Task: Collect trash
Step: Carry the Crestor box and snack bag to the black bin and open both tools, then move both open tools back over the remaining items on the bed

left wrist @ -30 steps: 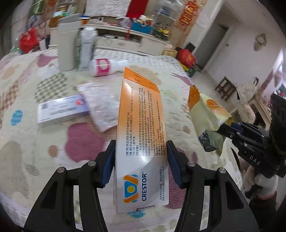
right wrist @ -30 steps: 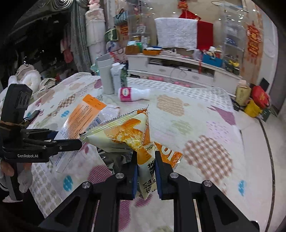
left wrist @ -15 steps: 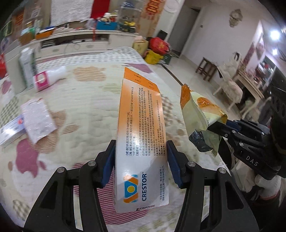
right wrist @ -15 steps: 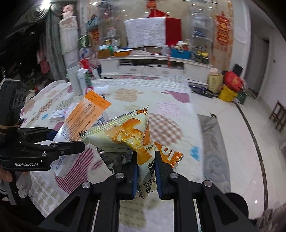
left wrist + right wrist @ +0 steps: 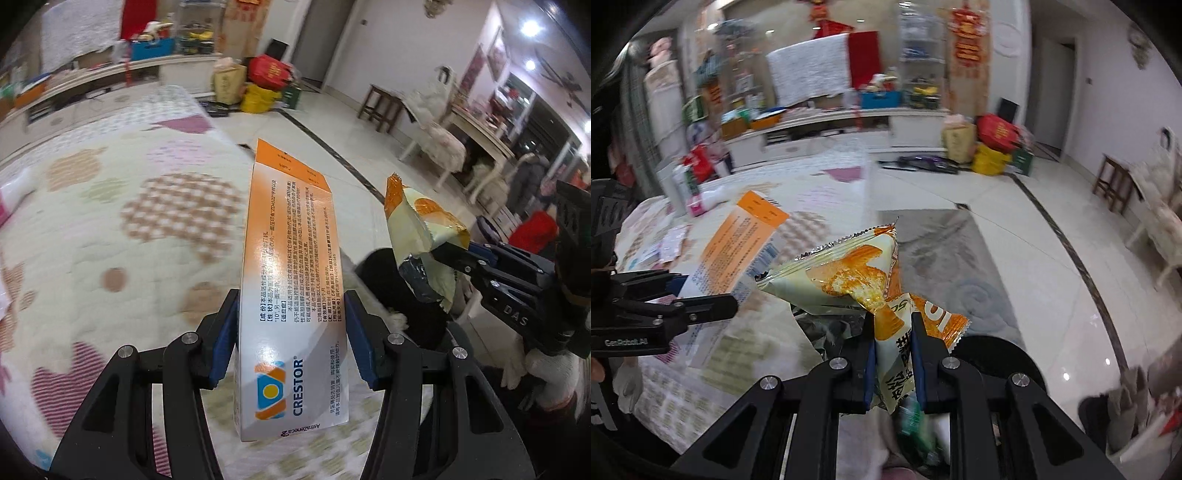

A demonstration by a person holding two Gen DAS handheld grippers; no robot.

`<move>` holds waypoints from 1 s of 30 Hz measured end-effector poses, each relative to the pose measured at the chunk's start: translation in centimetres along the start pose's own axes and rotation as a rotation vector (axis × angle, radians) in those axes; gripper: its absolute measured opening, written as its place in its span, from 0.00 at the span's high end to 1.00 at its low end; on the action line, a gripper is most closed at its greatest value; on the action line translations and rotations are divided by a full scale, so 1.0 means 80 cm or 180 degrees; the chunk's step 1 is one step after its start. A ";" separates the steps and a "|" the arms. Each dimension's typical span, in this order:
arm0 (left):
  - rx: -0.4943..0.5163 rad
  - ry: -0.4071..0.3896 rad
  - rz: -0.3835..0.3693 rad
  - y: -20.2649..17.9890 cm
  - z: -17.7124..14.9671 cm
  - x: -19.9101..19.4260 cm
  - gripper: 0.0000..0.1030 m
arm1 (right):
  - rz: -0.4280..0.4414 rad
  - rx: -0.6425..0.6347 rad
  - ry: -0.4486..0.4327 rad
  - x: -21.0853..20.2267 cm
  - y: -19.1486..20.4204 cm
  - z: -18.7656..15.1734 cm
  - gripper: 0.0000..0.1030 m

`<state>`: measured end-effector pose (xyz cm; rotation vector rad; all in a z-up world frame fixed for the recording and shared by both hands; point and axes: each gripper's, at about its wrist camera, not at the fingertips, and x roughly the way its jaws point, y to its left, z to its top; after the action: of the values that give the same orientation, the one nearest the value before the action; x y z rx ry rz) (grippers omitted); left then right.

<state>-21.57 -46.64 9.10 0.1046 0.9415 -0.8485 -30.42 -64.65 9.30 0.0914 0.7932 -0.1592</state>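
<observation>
An orange and white Crestor carton (image 5: 291,295) stands upright between the blue pads of my left gripper (image 5: 291,325), which is shut on its sides over the patterned tablecloth (image 5: 110,229). To its right my right gripper (image 5: 452,254) pinches a crumpled yellow and orange snack wrapper (image 5: 417,229). In the right wrist view my right gripper (image 5: 892,339) is shut on the snack wrapper (image 5: 849,273), with the left gripper (image 5: 713,306) and the carton (image 5: 738,243) to the left. A dark round bin (image 5: 997,350) lies just below and beyond the right gripper.
A pink-labelled bottle (image 5: 701,199), tall cartons (image 5: 677,181) and small packets (image 5: 670,240) remain on the table at far left. Beyond the table edge are shiny floor tiles, a grey rug (image 5: 942,251), a wooden stool (image 5: 1115,181) and bags (image 5: 993,140) by the wall.
Both grippers have swung right, from over the table's middle to its right edge, each keeping its hold. The floor and the dark bin have come into view.
</observation>
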 end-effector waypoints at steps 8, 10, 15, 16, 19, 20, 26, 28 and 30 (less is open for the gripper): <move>0.0213 0.0207 -0.0314 -0.071 0.018 0.053 0.48 | -0.0267 0.0368 0.0161 -0.002 -0.081 -0.041 0.85; 0.0211 0.0274 -0.0422 -0.085 0.020 0.063 0.48 | -0.0312 0.0459 0.0209 0.000 -0.096 -0.050 0.85; 0.0117 0.0404 -0.0773 -0.113 0.028 0.090 0.46 | -0.0457 0.0739 0.0325 0.006 -0.135 -0.071 0.70; 0.0124 0.0422 -0.0804 -0.119 0.028 0.094 0.45 | -0.0496 0.0805 0.0380 0.009 -0.142 -0.074 0.50; 0.0192 0.0474 -0.0832 -0.129 0.028 0.101 0.40 | -0.0459 0.0896 0.0428 0.012 -0.152 -0.079 0.40; 0.0193 0.0484 -0.0816 -0.128 0.026 0.102 0.39 | -0.0437 0.0902 0.0445 0.015 -0.153 -0.078 0.40; 0.0100 0.0533 -0.0771 -0.119 0.022 0.104 0.39 | -0.0358 0.0937 0.0512 0.022 -0.152 -0.082 0.40; 0.0084 0.0512 -0.0752 -0.117 0.024 0.102 0.39 | -0.0344 0.0961 0.0513 0.023 -0.152 -0.081 0.40; 0.0060 0.0492 -0.0754 -0.111 0.024 0.095 0.39 | -0.0331 0.0988 0.0511 0.023 -0.153 -0.078 0.40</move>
<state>-24.07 -58.02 6.97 0.0765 1.1058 -1.0795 -35.66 -75.99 3.33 0.3601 0.9295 -0.3766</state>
